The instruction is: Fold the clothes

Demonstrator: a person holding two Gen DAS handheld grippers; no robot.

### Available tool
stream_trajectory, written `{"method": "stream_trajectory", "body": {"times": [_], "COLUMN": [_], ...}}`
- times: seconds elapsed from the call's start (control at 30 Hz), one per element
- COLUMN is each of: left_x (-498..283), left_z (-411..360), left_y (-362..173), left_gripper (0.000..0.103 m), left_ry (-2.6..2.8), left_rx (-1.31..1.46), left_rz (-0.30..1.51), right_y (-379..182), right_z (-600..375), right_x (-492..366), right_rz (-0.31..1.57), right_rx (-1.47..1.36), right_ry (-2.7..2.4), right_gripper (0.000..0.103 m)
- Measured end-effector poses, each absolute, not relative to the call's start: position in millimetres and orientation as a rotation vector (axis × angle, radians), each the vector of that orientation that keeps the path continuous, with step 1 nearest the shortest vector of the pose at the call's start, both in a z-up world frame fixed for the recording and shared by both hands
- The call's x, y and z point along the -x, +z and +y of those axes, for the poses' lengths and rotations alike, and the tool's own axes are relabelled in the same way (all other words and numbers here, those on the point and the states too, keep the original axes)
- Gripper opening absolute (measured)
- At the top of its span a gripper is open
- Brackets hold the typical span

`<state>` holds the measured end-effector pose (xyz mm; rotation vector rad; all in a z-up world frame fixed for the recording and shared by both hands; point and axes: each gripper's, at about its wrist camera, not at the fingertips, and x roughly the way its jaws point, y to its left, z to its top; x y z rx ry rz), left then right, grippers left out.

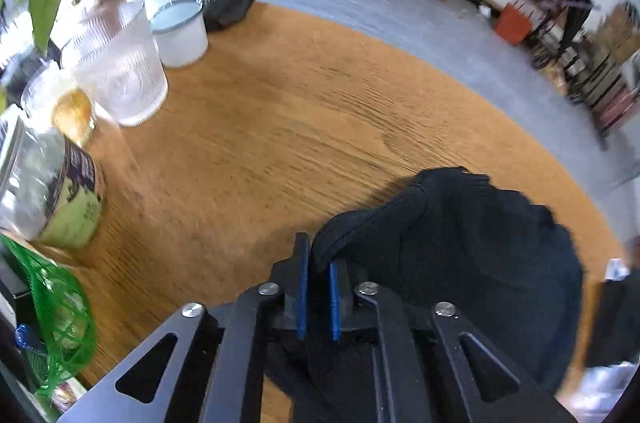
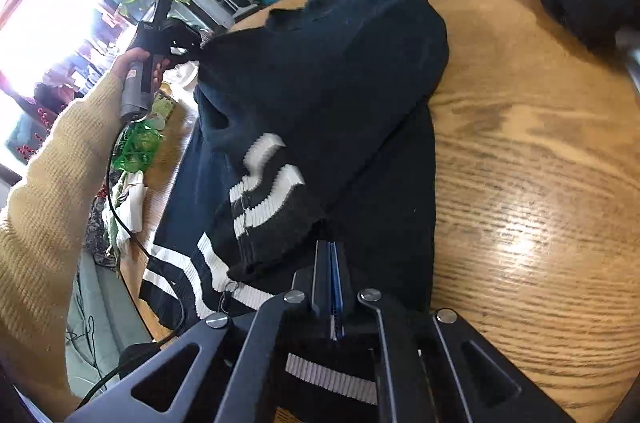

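Wooden table, ribbed glass, white enamel mugs — green mesh bag, labelled jar

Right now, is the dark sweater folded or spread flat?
Partly folded: the dark sweater is doubled over itself, its striped cuff lying on top.

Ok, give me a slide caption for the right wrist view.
Right gripper pinching the navy sweater on the wooden table, left gripper lifting its far edge.

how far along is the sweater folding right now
Done: a striped sleeve already lies folded over the dark sweater on the wooden table.
In hand: the left gripper pinches a sweater edge, the right gripper the striped hem.
Left: folding the body over; it isn't a compact stack yet.
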<state>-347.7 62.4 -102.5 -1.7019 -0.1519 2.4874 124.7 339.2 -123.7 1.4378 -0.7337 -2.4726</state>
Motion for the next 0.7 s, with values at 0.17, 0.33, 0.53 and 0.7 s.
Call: {"method": "stream_trajectory", "body": {"times": [0.17, 0.33, 0.53, 0.7], "left_x": [322, 295, 265, 221], "left_z": [25, 18, 37, 60], "left_y": [-79, -63, -86, -113], "left_gripper": [0.059, 0.063, 0.063, 0.063], "left_ry": [2.457, 2.454, 2.248, 2.209], "left_rx": [1.684, 1.633, 1.699, 1.767], "left_rz": [-0.292, -0.259, -0.252, -0.197], "right_y": [-119, -141, -151, -153], "right_z": [339, 337, 340, 344], "right_x": [-117, -99, -87, -83], "right_rz": [-0.766, -0.814, -0.908, -0.952], "right_rx": [-1.385, -1.455, -1.452, -1.457], "right_ry": [-2.423, -2.339, -2.328, -2.318], "right_gripper": [0.037, 0.045, 0.045, 0.022]}}
